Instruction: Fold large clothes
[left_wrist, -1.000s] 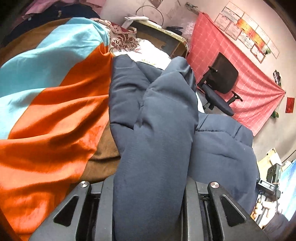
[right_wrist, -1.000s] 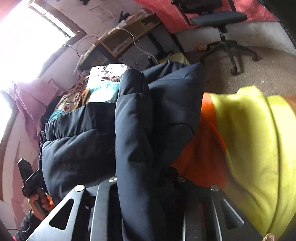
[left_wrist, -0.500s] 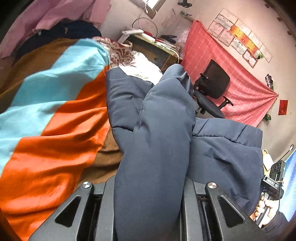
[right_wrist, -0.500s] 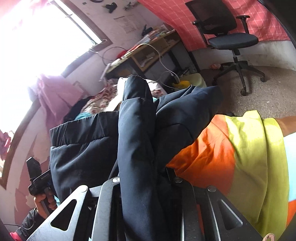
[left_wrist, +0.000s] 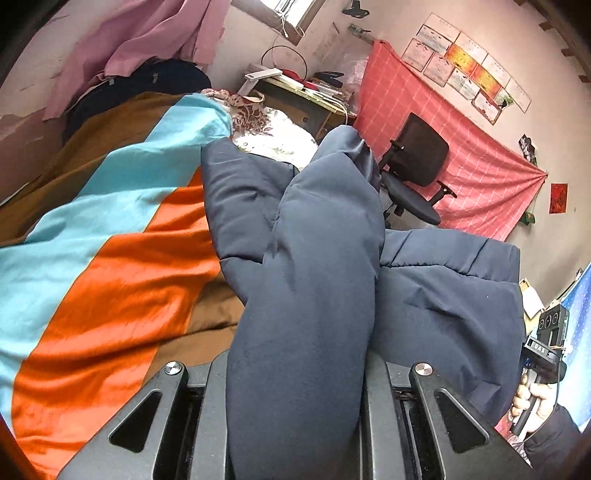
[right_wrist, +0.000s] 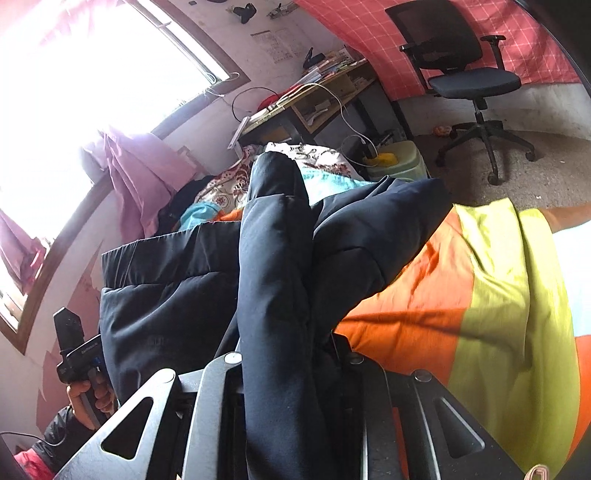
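Two grippers, both clamped on the same dark navy padded jacket (left_wrist: 303, 295). Left gripper (left_wrist: 299, 413) has its jaws closed on a thick puffy fold that bulges up between them; right gripper (right_wrist: 295, 406) likewise, jaws pinched on a bunched fold of the jacket (right_wrist: 273, 280).

Jacket is held up off the bed, hanging between the two grippers, with the rest of it draping toward the striped bedspread (left_wrist: 110, 258) (orange, light blue and brown in the left view; orange and yellow-green in the right).

Handling, my read:
- Quilted and soft, no stiffness, so it sags wherever it isn't held.
- Bulky; probably moderate weight, and the padding will spring back after a fold.
- Shell looks smooth, so it could creep out of a shallow pinch. Grip deep on seams or hem, not on loose padding.
- Can't tell which part of the jacket each gripper holds.

Surroundings:
- Bed is the only laying surface; bedspread is wrinkled and can drag with the jacket.
- Floral fabric (left_wrist: 255, 118) and a dark clothes pile (left_wrist: 147, 85) at the far end of the bed limit spread-out room.
- Desk (right_wrist: 317, 107) with cables beyond the bed, office chair (right_wrist: 469, 74) on the floor: both well apart, not blocking.
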